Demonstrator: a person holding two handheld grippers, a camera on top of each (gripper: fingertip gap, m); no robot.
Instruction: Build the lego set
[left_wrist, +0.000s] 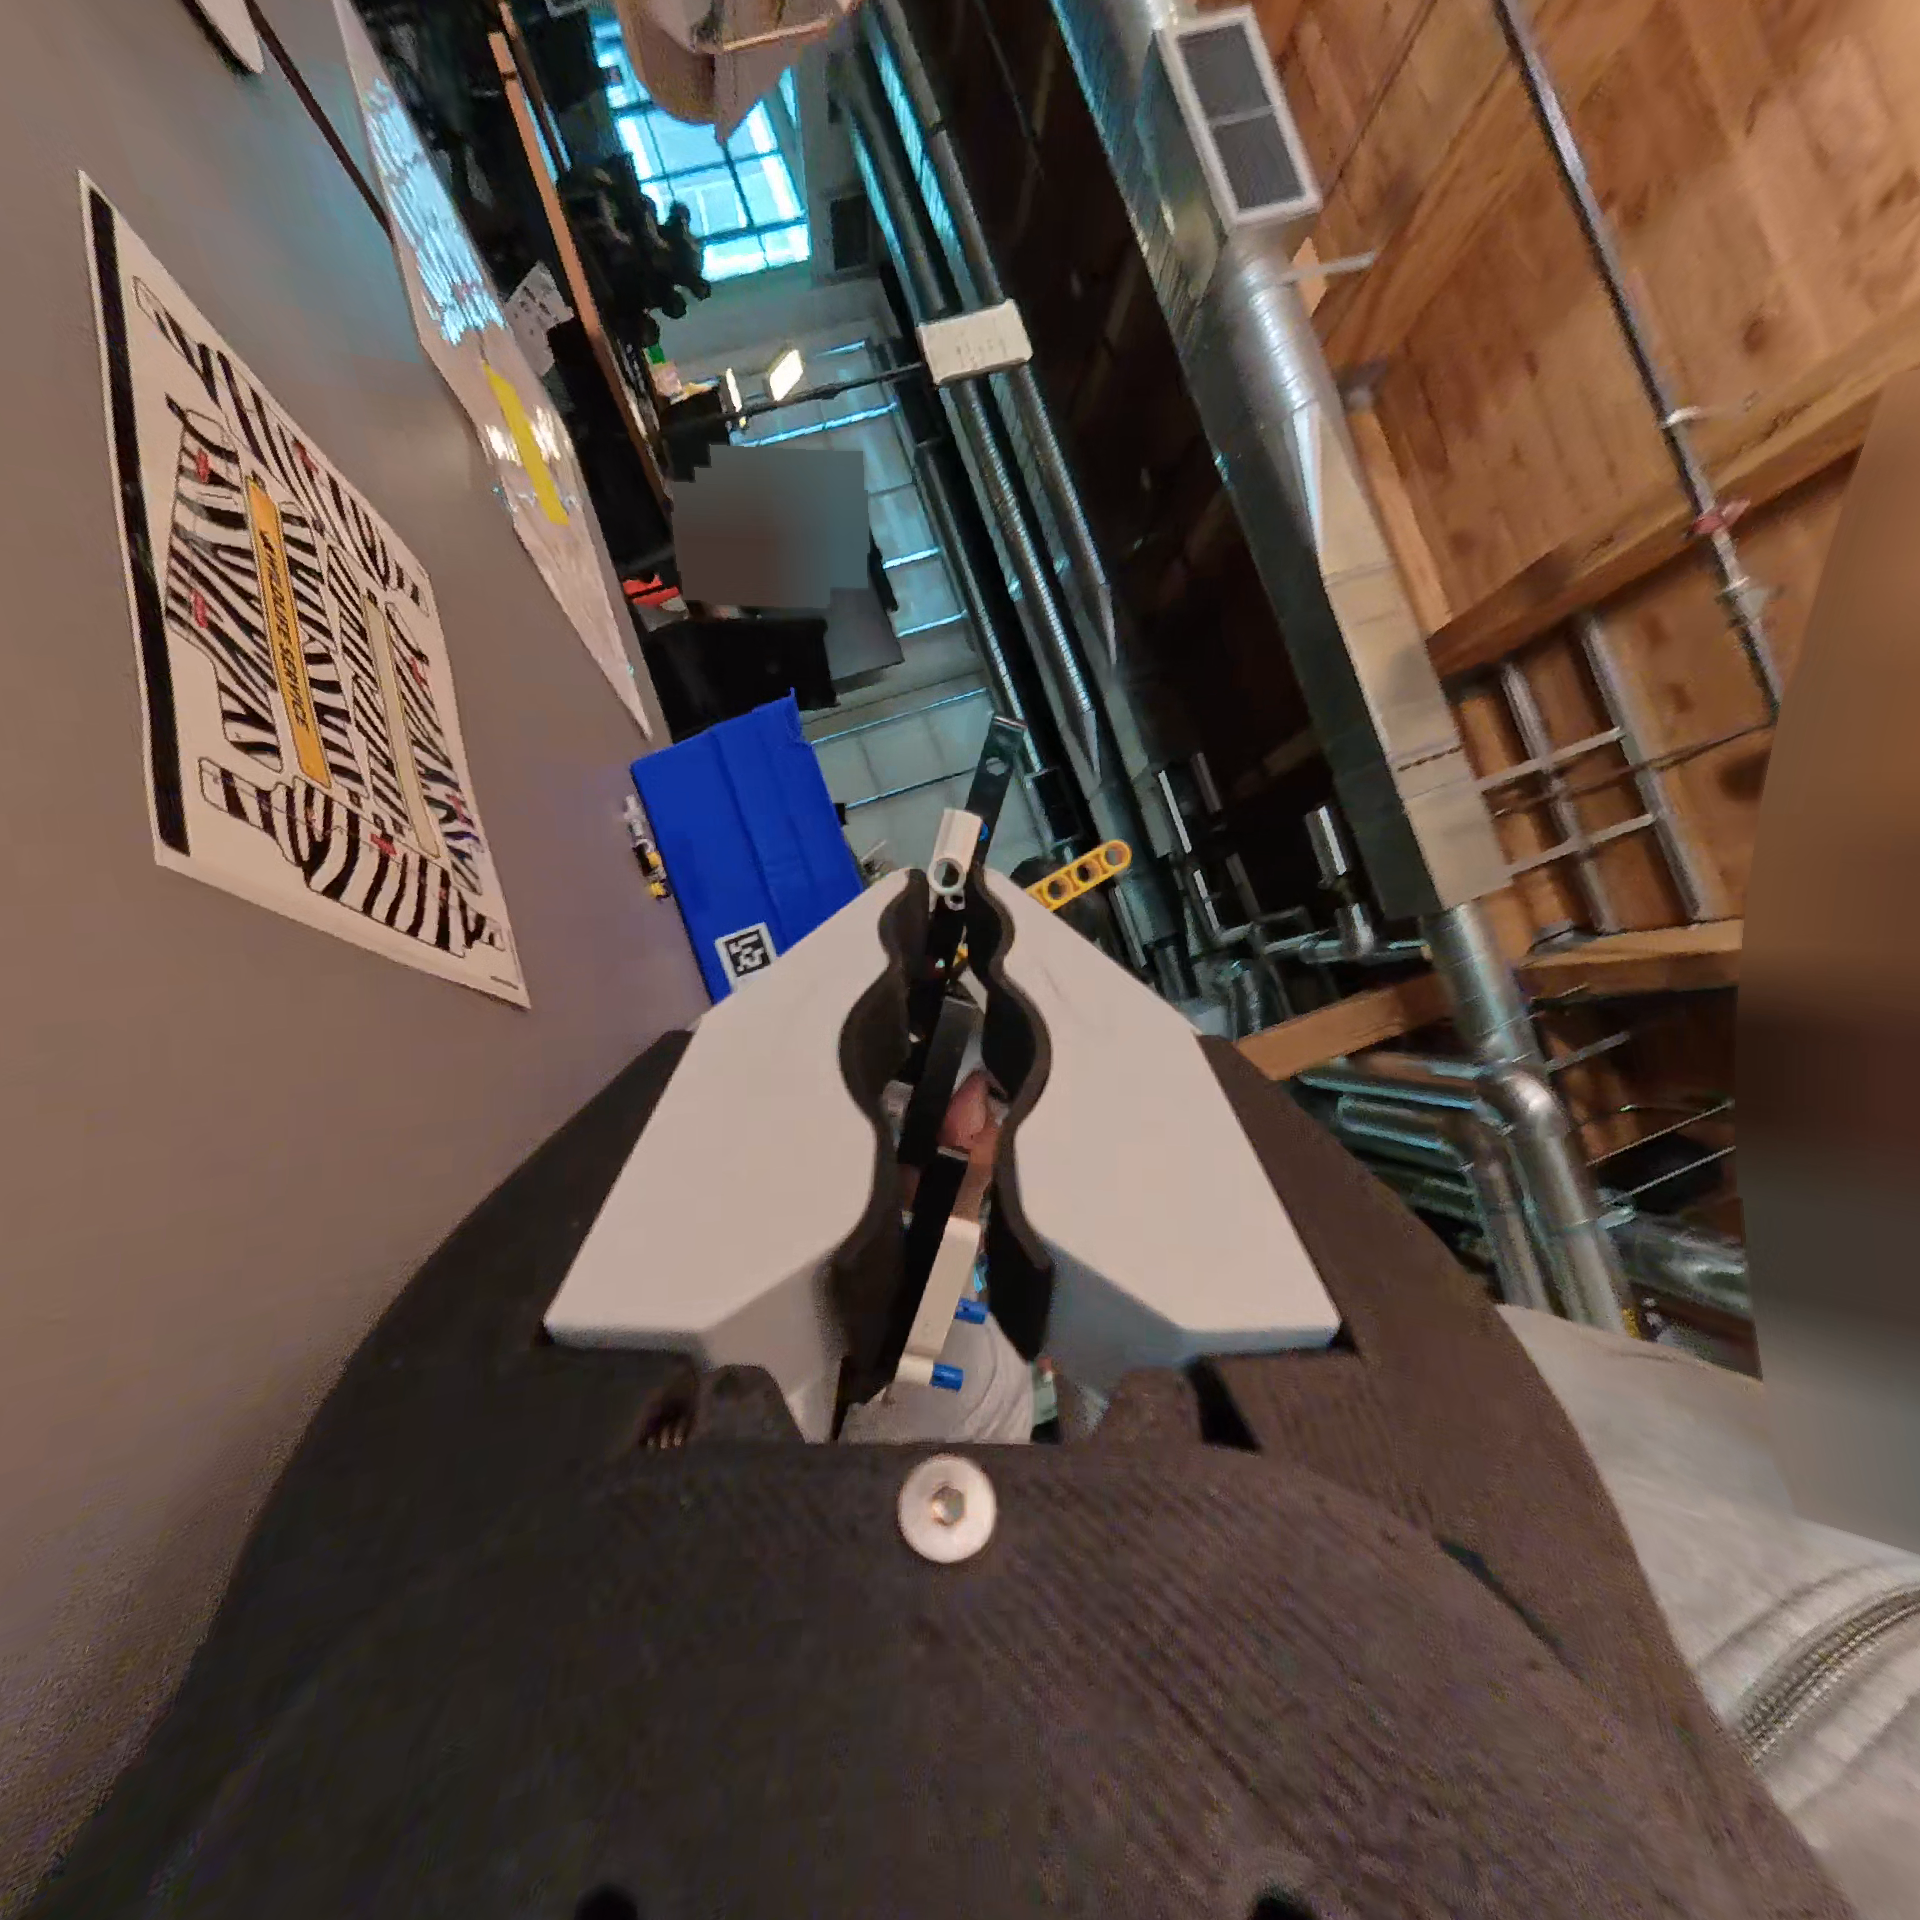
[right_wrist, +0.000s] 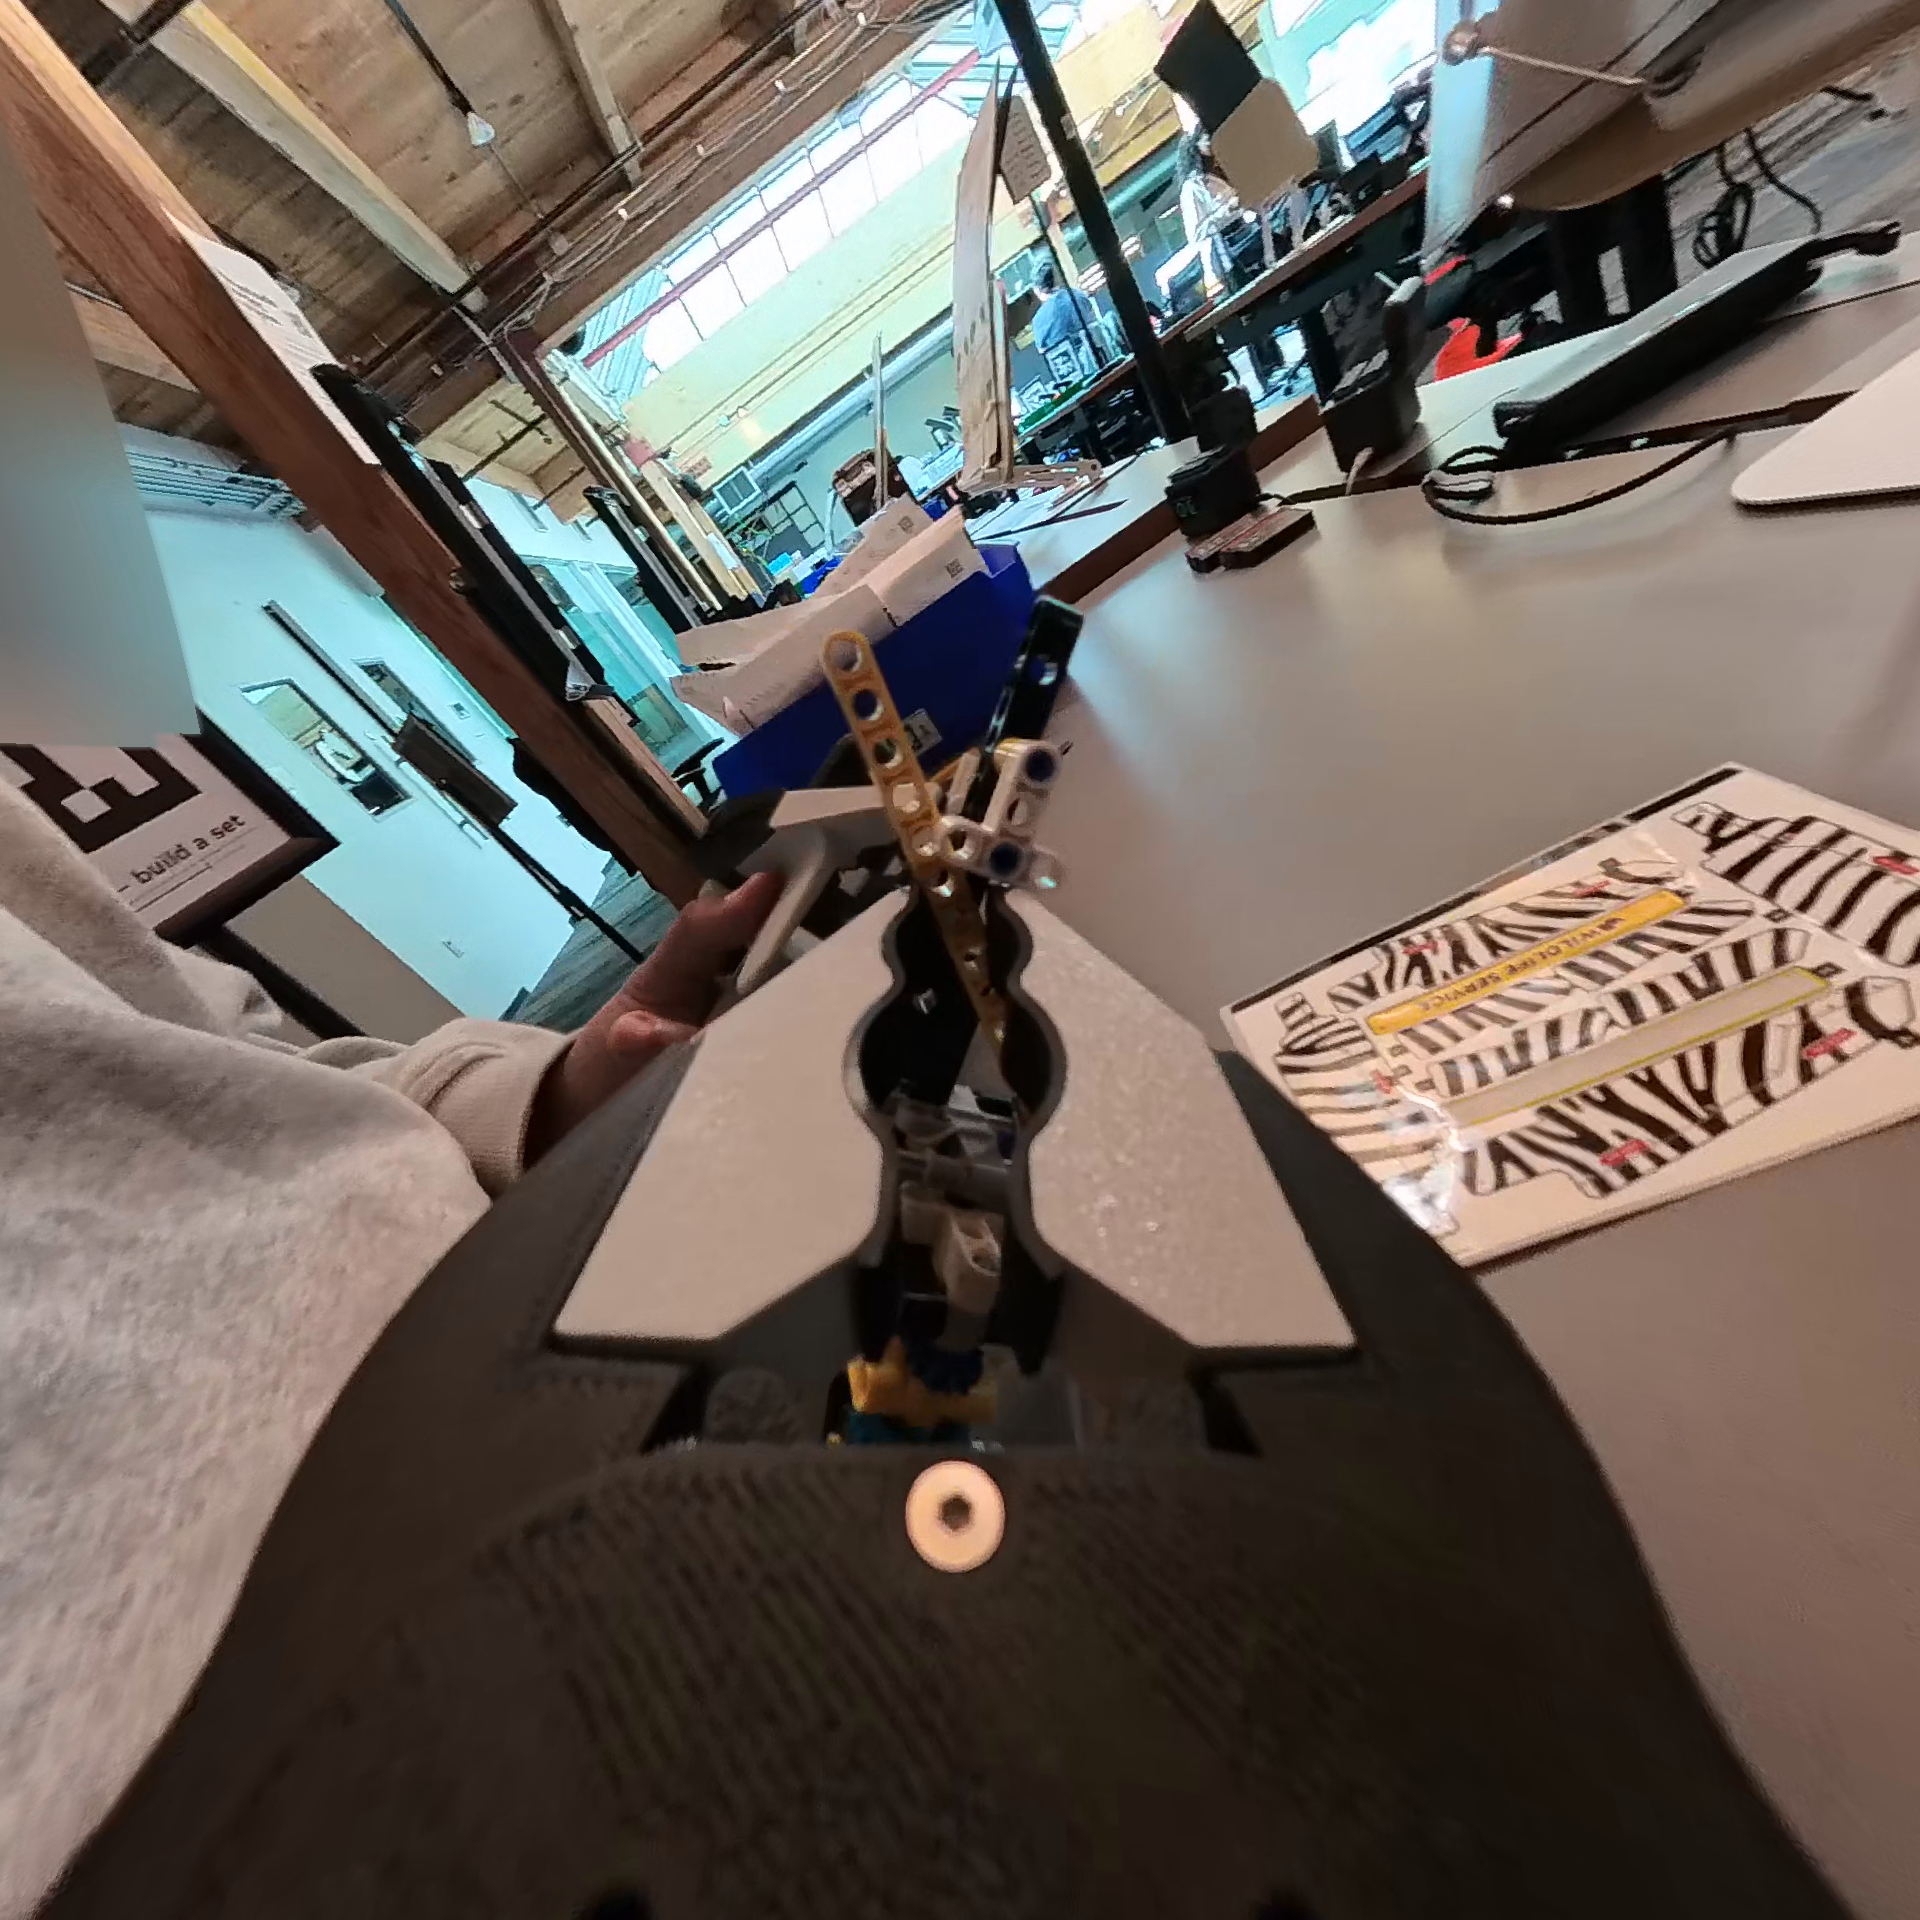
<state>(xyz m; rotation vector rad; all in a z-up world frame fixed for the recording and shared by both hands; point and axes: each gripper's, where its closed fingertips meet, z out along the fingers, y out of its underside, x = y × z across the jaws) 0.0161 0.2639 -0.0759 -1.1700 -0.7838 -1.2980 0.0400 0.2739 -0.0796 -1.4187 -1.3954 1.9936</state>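
Right wrist view: bare grey tabletop (right_wrist: 1351, 748) lies open toward one o'clock. The zebra-striped sticker sheet (right_wrist: 1579, 1018) lies flat at three o'clock. The blue plastic bin holding white papers (right_wrist: 935, 634) blocks twelve o'clock, just behind the yellow-and-black beam assembly (right_wrist: 935, 831). At ten o'clock the other grey-fingered gripper (right_wrist: 790, 862) and a bare hand (right_wrist: 675, 966) close off passage.

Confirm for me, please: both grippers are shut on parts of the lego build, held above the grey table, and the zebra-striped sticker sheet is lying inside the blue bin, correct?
Not quite. The sticker sheet lies flat on the grey table, well apart from the blue bin, as the right wrist view shows. The rest holds: the left gripper and right gripper are each shut on the lego build.
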